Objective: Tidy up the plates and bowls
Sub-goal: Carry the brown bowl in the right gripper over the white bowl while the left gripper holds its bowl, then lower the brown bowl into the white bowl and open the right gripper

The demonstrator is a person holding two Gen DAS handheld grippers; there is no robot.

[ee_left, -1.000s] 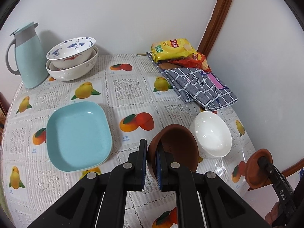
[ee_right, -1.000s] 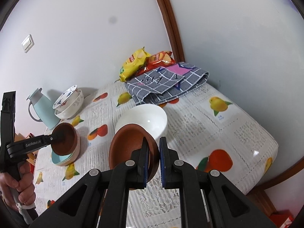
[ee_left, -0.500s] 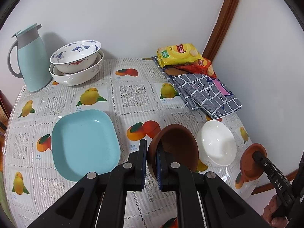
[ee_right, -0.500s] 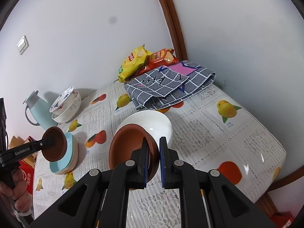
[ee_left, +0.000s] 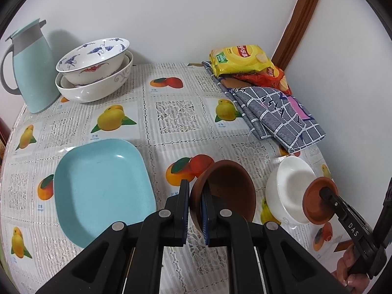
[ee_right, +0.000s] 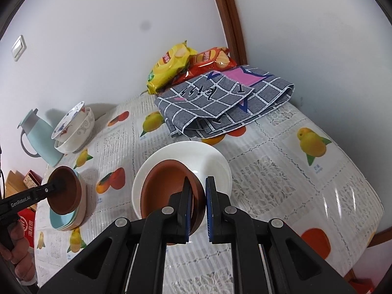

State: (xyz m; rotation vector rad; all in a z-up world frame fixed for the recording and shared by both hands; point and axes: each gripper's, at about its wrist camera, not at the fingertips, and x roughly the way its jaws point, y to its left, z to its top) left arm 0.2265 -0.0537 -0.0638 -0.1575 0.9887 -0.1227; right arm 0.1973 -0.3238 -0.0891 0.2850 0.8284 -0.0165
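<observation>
My left gripper (ee_left: 196,188) is shut on the rim of a brown bowl (ee_left: 227,191), held tilted just right of the light blue square plate (ee_left: 103,191). In the right wrist view that bowl (ee_right: 65,191) hangs above the blue plate (ee_right: 66,220). My right gripper (ee_right: 198,183) is shut on the rim of a second brown bowl (ee_right: 166,188), which hangs tilted over the white bowl (ee_right: 215,164). The left wrist view shows this second brown bowl (ee_left: 318,203) against the white bowl (ee_left: 291,191). Whether the two touch cannot be told.
Two patterned bowls (ee_left: 95,68) are nested at the back left beside a light blue jug (ee_left: 29,66). Chip bags (ee_left: 240,58) and a folded grey checked cloth (ee_left: 276,115) lie at the back right by the wall. A fruit-print cloth covers the table (ee_left: 171,117).
Both grippers have come lower and closer to the table with their brown bowls. The right one's bowl now overlaps the white bowl. The grips have not changed.
</observation>
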